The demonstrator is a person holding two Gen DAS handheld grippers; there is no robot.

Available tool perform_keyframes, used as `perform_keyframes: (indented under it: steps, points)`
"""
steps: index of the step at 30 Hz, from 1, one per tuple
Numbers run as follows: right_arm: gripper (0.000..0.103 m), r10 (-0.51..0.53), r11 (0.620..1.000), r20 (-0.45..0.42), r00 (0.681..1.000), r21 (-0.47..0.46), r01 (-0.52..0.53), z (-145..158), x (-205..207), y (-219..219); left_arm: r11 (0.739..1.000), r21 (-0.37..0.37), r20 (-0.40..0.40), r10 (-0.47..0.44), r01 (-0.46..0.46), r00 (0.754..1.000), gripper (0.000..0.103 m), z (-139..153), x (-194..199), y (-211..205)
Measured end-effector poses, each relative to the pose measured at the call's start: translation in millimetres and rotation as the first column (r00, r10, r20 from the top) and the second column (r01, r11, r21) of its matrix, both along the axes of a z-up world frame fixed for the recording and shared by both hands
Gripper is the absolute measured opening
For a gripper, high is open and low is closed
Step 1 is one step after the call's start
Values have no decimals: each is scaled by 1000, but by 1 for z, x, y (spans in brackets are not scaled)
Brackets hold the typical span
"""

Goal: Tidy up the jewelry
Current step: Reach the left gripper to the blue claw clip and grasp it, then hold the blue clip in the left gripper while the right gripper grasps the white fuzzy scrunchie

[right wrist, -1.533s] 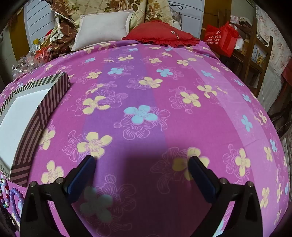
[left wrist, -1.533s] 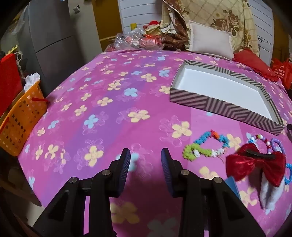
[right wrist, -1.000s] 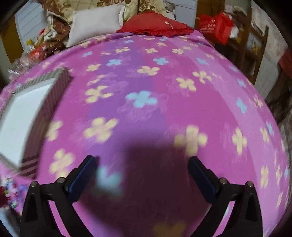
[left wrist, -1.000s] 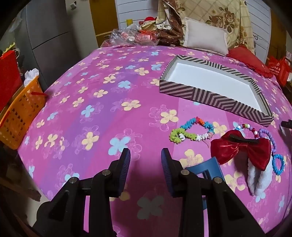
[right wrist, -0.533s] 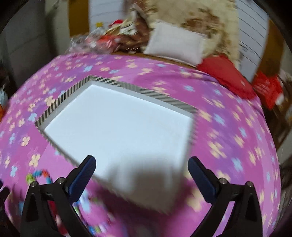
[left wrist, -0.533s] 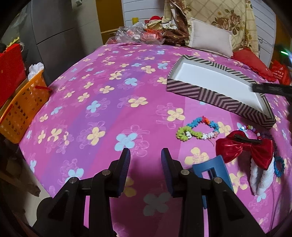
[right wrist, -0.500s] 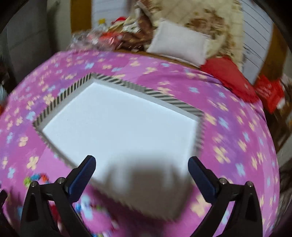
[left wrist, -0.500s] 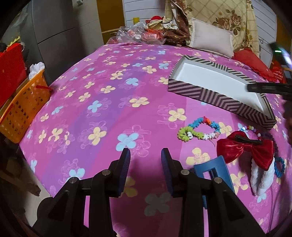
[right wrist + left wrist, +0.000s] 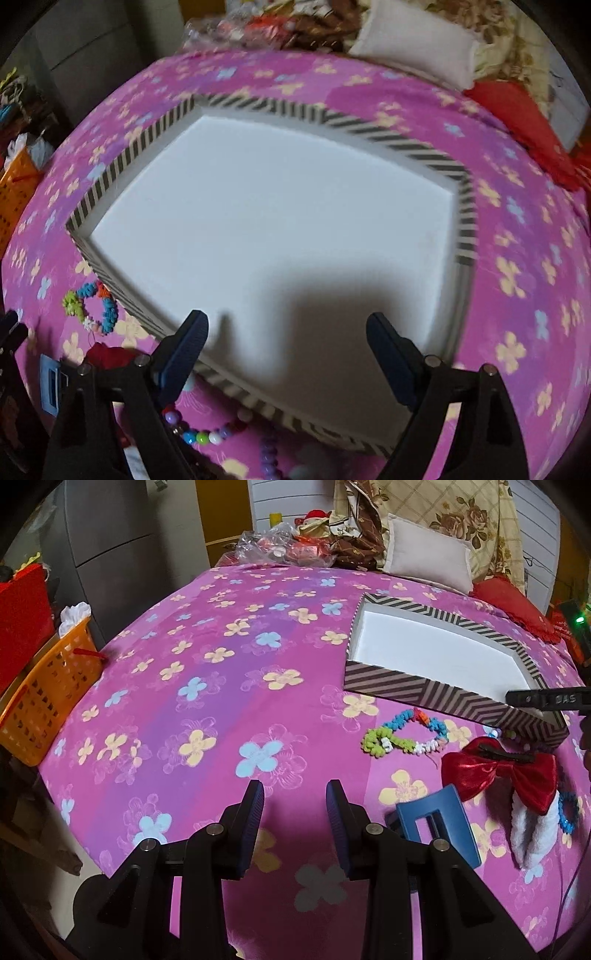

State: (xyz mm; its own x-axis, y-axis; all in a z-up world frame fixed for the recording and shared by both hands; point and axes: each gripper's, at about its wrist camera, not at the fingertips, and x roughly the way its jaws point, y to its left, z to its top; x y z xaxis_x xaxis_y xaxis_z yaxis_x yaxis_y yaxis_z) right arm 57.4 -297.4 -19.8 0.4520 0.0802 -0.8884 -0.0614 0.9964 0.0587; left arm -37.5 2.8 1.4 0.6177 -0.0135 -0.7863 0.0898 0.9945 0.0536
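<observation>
Moved since earlier: right gripper (image 9: pixel 286 345) had swung from bare bedspread to hang over the striped box (image 9: pixel 325 114); its jaws had just been closing a little, nothing between them.
Jewelry: colourful bracelet (image 9: pixel 404 734), red bow (image 9: pixel 498 775), blue hair clip (image 9: pixel 436 825) and beaded strands (image 9: pixel 207 435) lay on the bedspread (image 9: pixel 221 686) just beside the box's near wall.
Striped box: white inside, on the bed.
Right jaws: wide apart, empty.
Left gripper (image 9: pixel 295 827): hovered over the bedspread near the clip; jaws partly open, holding nothing.
Surroundings: orange basket (image 9: pixel 40 698) beside the bed; white pillow (image 9: pixel 428 557) at its head.
</observation>
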Motion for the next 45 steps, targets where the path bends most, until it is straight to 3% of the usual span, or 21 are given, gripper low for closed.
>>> perform_keyframes:
  steps: [4, 9, 13, 17, 21, 35, 45]
  points:
    - [90, -34, 997, 119, 992, 66, 26, 35, -39, -5, 1000, 0, 10, -18, 18, 1000, 32, 3, -7, -5]
    - [99, -85, 996, 304, 949, 30, 80, 72, -113, 6, 999, -16, 3, -50, 50, 999, 32, 5, -14, -17]
    - [101, -103, 994, 368, 924, 9, 107, 74, -160, 15, 996, -24, -8, -81, 80, 997, 32, 4, -19, -27]
    - [101, -105, 991, 377, 920, -39, 129, 68, -189, 25, 994, -31, 0, -101, 101, 995, 32, 6, -25, -35]
    - [101, -119, 993, 377, 918, 23, 119, 61, -205, 34, 993, -43, -2, -113, 113, 994, 32, 7, -28, -40]
    - [101, -110, 994, 335, 936, 48, 99, 44, -205, 61, 993, -69, -9, -98, 97, 995, 32, 6, -33, -37]
    - [101, -92, 996, 338, 937, 18, 91, 43, -206, 69, 992, -74, -22, -99, 98, 995, 32, 3, -36, -37]
